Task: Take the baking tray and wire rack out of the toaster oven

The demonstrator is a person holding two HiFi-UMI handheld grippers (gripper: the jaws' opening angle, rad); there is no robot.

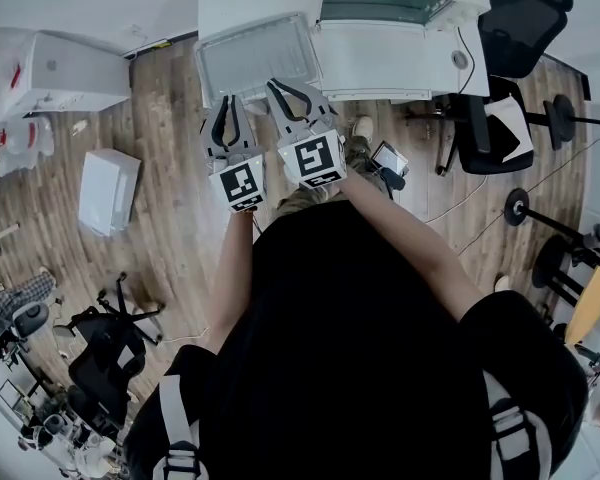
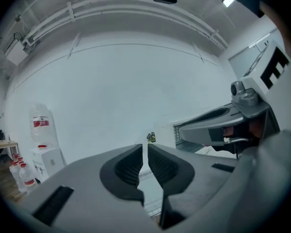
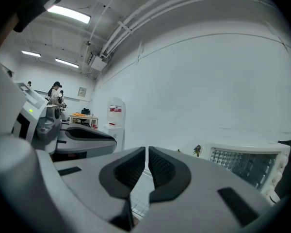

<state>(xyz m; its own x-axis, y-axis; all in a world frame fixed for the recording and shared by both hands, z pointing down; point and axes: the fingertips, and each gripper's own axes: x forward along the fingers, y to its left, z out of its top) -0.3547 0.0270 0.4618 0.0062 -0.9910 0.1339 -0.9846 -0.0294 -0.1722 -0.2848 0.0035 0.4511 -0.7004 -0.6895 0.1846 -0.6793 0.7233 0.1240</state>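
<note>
A pale grey baking tray [image 1: 252, 56] with a wire rack's grid showing on it hangs level in the air, left of the white toaster oven [image 1: 390, 28]. Both grippers hold its near edge side by side. My left gripper [image 1: 226, 106] is shut on the left part of that edge and my right gripper [image 1: 286, 94] on the right part. In the left gripper view the jaws [image 2: 145, 152] stand almost together, with the tray's [image 2: 153, 198] gridded surface showing below them. The right gripper view shows the same: jaws [image 3: 146, 154] nearly closed over the tray [image 3: 138, 203]. The oven's glass door [image 3: 247, 166] is at the right.
The oven stands on a white table [image 1: 380, 73]. A black office chair [image 1: 500, 118] is to the right and a white box [image 1: 108, 188] lies on the wood floor to the left. A water dispenser [image 3: 115, 123] stands by the wall, with people at a far desk [image 3: 56, 93].
</note>
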